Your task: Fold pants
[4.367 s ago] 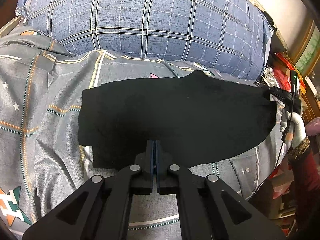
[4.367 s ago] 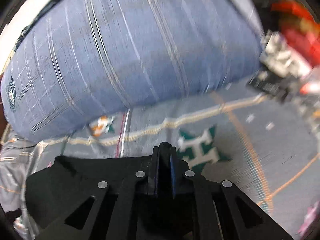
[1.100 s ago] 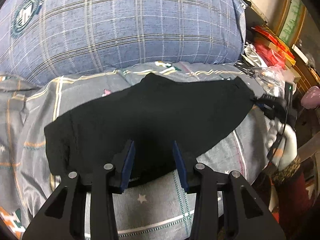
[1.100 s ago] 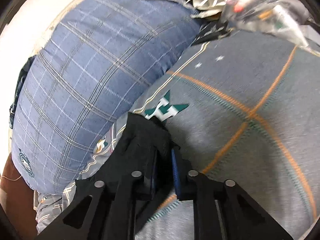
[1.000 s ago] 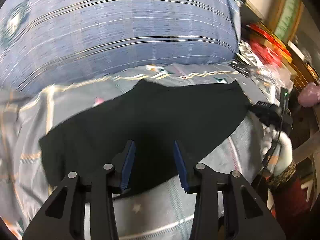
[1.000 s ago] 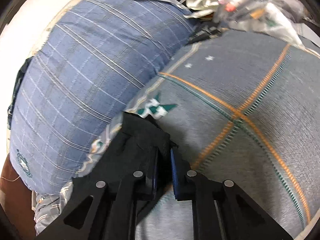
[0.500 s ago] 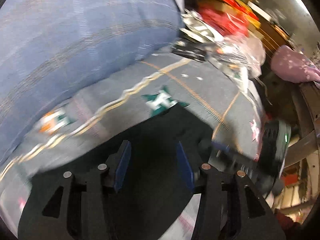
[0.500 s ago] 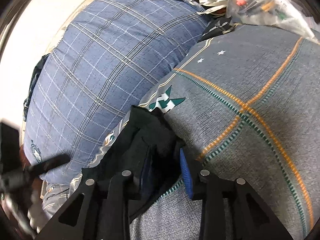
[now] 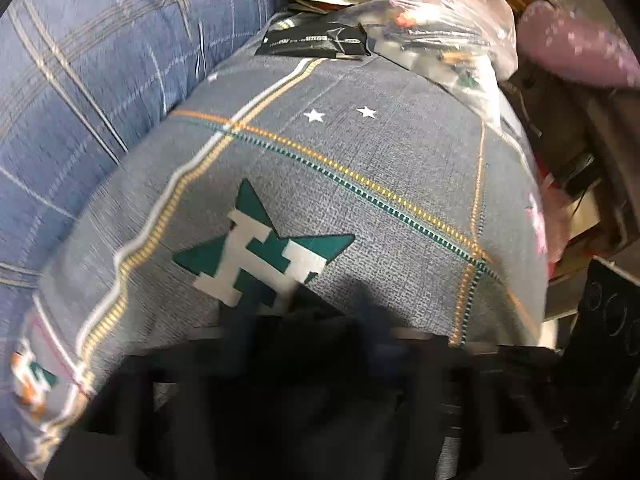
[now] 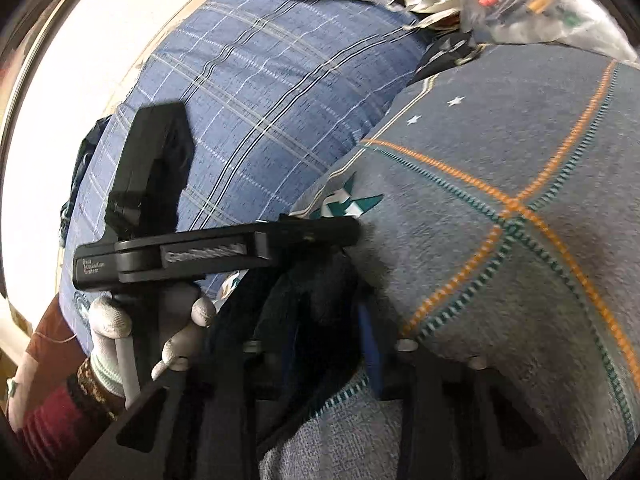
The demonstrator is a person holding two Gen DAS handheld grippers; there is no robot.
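Observation:
The black pants [image 10: 316, 292] lie bunched on the grey patterned bedsheet [image 10: 500, 280], their end between the open jaws of my right gripper [image 10: 324, 336]. In the left wrist view the pants [image 9: 316, 344] are a dark blurred mass at the bottom, between the blurred open fingers of my left gripper [image 9: 308, 320]. The left gripper's body [image 10: 216, 248], held by a white-gloved hand [image 10: 116, 328], reaches in from the left in the right wrist view and ends just over the pants' end.
A big blue plaid pillow [image 10: 256, 92] lies behind the pants. A black packet [image 9: 316, 40] and a clear plastic bag of small items [image 9: 452, 28] sit at the bed's far edge. Clutter and a purple cloth [image 9: 576, 44] lie beyond the bed on the right.
Both grippers have opened. The left gripper has swung right across the pants to their end beside the right gripper. The right gripper's jaws have let go of the fabric.

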